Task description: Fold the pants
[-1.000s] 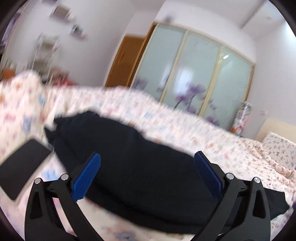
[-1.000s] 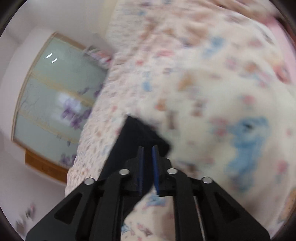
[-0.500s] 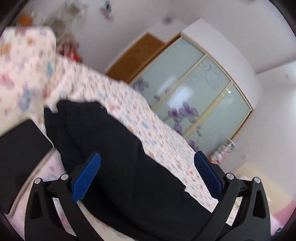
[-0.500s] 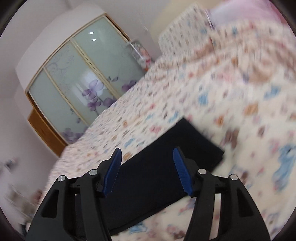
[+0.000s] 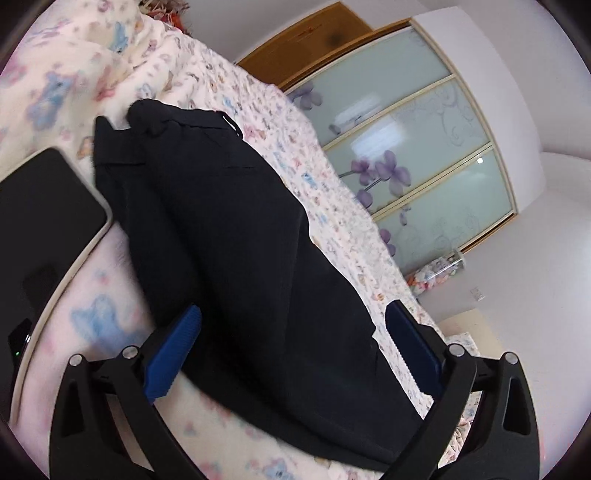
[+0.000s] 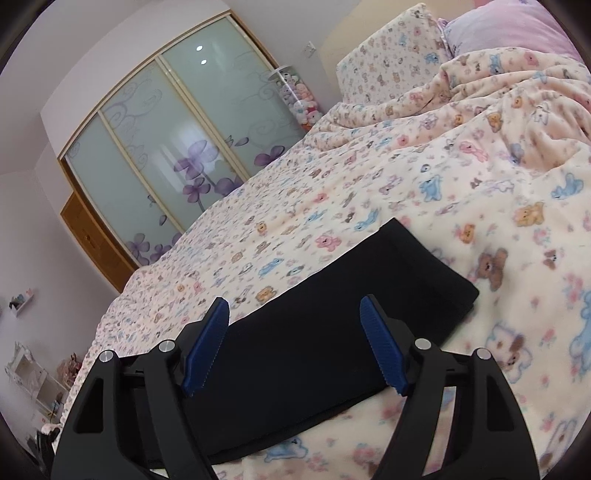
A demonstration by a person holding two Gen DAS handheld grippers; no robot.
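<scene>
Both grippers empty, hovering over the long black fabric pants [image 5: 236, 236], which lie flat on the bed, legs stacked one on the other in a narrow strip. Left gripper [image 5: 293, 349] has its blue pads spread wide; the pants run from just under it away ahead to the waistband end, top of view. Right gripper [image 6: 295, 345] likewise spread wide, nothing between the pads; the hem end [image 6: 428, 273] sits ahead and to its right. Judged step: lengthwise fold looks done, crosswise fold not yet begun. Next move probably calls for each gripper to drop and pinch both layers at an end, then carry hem toward waistband without letting the legs slide apart; soft cloth, likely to sag and shift. Surface: cream fleece blanket with bear print [image 6: 498, 184], rumpled to the right of the right gripper, so the pants don't lie on a firm plane. Flat black tablet-like slab with pale rim [image 5: 44, 229] to the left of the left gripper, touching or just beside the pants, can't tell which. Room: frosted sliding wardrobe doors with purple flowers [image 6: 177, 147] far ahead, pink pillow [image 6: 509, 29] far right, white walls.
</scene>
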